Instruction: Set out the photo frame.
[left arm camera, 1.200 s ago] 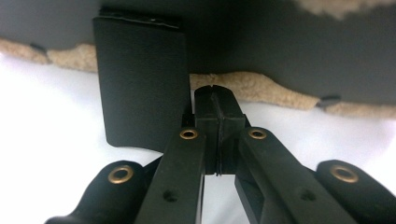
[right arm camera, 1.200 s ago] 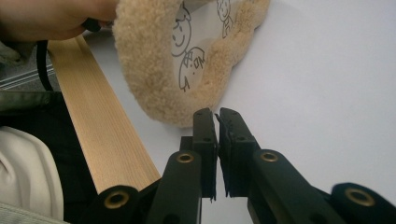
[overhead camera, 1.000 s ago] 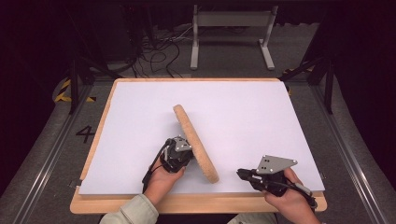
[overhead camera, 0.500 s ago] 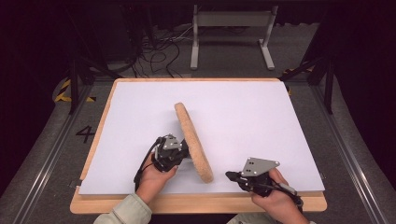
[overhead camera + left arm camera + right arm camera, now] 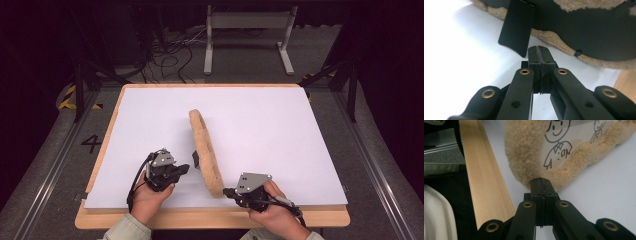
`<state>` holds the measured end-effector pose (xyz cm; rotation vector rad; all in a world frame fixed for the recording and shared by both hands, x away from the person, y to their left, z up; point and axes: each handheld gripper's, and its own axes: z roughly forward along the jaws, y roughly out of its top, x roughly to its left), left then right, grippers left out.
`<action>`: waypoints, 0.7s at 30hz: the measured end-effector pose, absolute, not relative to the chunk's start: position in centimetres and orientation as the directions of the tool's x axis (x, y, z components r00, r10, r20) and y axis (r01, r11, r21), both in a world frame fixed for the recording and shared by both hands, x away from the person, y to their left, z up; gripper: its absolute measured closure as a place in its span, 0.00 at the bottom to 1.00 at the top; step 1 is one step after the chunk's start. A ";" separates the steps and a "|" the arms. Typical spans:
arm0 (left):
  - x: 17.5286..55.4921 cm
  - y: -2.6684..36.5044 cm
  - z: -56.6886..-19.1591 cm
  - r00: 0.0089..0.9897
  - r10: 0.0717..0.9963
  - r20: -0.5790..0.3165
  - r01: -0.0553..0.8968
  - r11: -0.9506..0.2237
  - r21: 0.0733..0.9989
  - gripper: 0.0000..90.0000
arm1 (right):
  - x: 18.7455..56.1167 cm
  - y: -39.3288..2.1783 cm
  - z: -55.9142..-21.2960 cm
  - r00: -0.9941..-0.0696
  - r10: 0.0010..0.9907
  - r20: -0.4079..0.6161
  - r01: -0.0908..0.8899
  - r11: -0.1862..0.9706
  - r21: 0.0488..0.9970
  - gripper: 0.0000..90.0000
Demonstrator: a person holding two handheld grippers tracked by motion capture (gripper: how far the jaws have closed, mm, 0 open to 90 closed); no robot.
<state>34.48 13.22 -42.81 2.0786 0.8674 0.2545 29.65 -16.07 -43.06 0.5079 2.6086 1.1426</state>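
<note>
On the white table sheet (image 5: 280,130) a fleece-rimmed frame (image 5: 206,150) is propped on edge, its stand flap (image 5: 517,26) just ahead of the empty, closed left gripper (image 5: 186,168), while its near rim is pinched by the right gripper (image 5: 226,190), seemingly to steady it.

Wooden table (image 5: 210,219); white sheet (image 5: 260,130); fleecy, perhaps-framed thing (image 5: 206,152).

Fleecy mat (image 5: 205,150) on edge between both claws, black tag (image 5: 195,158) jutting left, white sheet (image 5: 280,130) open around.
</note>
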 end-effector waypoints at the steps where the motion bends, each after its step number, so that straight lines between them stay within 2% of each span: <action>1: 34.3 13.5 -42.8 0.734 0.667 -0.127 0.492 -0.393 0.777 1.00 | 29.6 -15.8 -43.1 -0.912 0.400 -0.086 0.208 0.633 0.745 1.00; 21: 32.9 17.4 -42.9 0.672 0.731 -0.122 0.514 -0.342 0.787 0.98 | 29.8 -10.2 -43.5 -0.959 0.279 -0.055 0.142 0.636 0.758 1.00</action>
